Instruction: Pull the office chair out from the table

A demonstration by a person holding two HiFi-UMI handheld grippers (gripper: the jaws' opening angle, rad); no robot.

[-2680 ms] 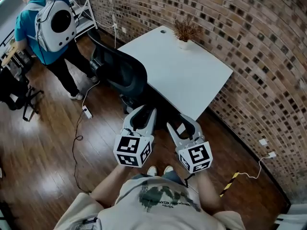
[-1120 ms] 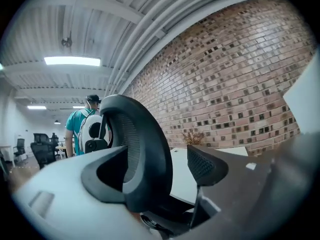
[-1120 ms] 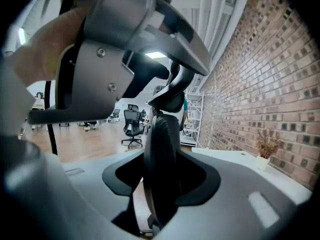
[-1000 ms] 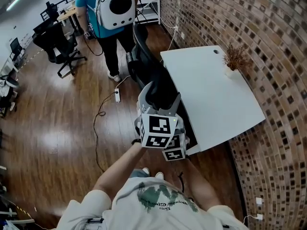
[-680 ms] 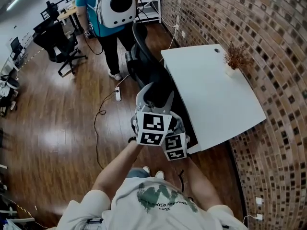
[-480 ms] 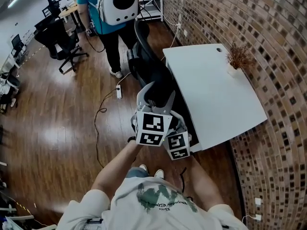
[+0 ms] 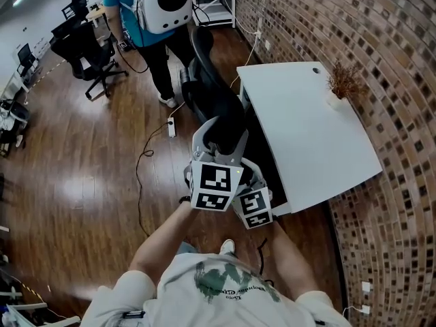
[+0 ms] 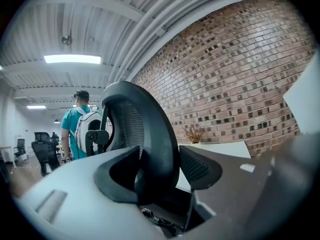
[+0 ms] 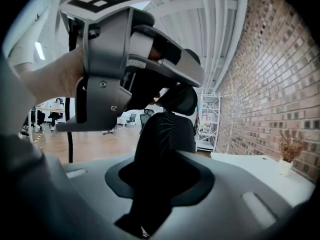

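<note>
The office chair [image 7: 204,67], parked tight against the white table [image 7: 306,128], is clamped at its stiff backrest rim [image 8: 156,115] by the left gripper [image 8: 160,170] and right gripper [image 9: 159,185] — bulky, but probably easily rolled.

Right hand-held gripper [image 9: 159,186] clamping office chair [image 9: 167,129], white table [image 9: 260,176] beside — brick wall [image 9: 270,79] behind

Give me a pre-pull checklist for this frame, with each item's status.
1. Left gripper clamped on the office chair backrest: ok.
2. Right gripper clamped on the backrest too: ok.
3. Floor beside the chair free for rolling: not ok, a power strip and its cable lie there.
4. Person standing clear of the chair: cannot tell.
5. Potted plant apart from the chair: ok.
</note>
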